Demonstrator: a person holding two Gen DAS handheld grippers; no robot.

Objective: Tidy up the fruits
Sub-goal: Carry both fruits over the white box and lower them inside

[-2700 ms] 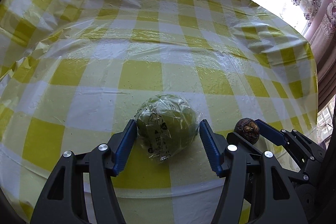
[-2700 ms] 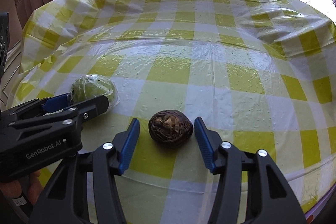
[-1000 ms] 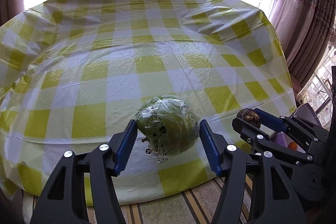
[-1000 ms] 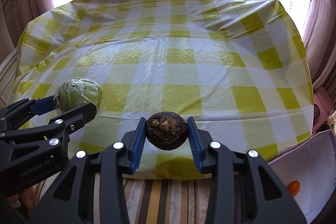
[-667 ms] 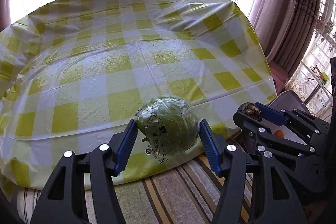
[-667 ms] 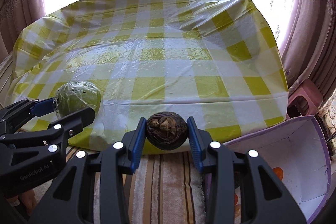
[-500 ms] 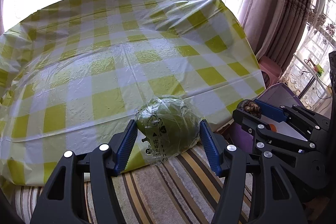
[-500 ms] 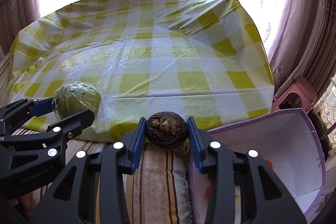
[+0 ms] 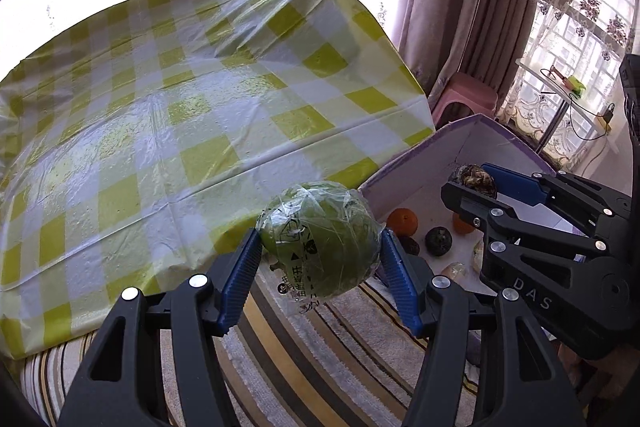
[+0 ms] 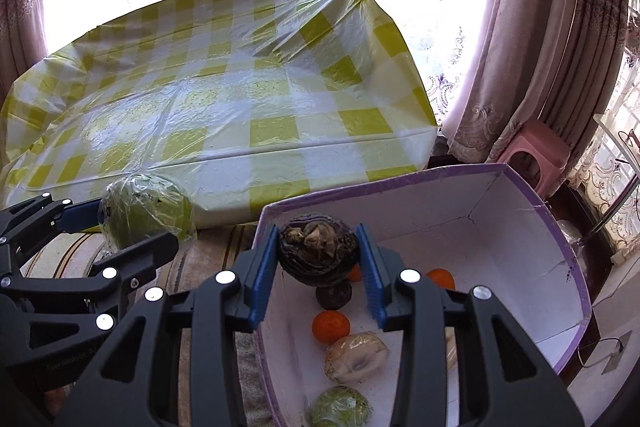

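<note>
Meanwhile left gripper (image 9: pixel 320 263) clamped the wrapped green fruit (image 9: pixel 320 239) off the table's near edge | right gripper (image 10: pixel 318 263) clamped the dark fruit (image 10: pixel 318 253) above the box's (image 10: pixel 552 227) near-left corner | neither dropped yet | boxed: three oranges (image 10: pixel 331 325), one dark, one pale, one green.

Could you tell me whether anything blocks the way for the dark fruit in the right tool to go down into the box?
Nothing visible does. The dark fruit, clamped in the right tool, hangs over the open box. Below it lie oranges and another dark fruit, with bare floor beside them.
</note>
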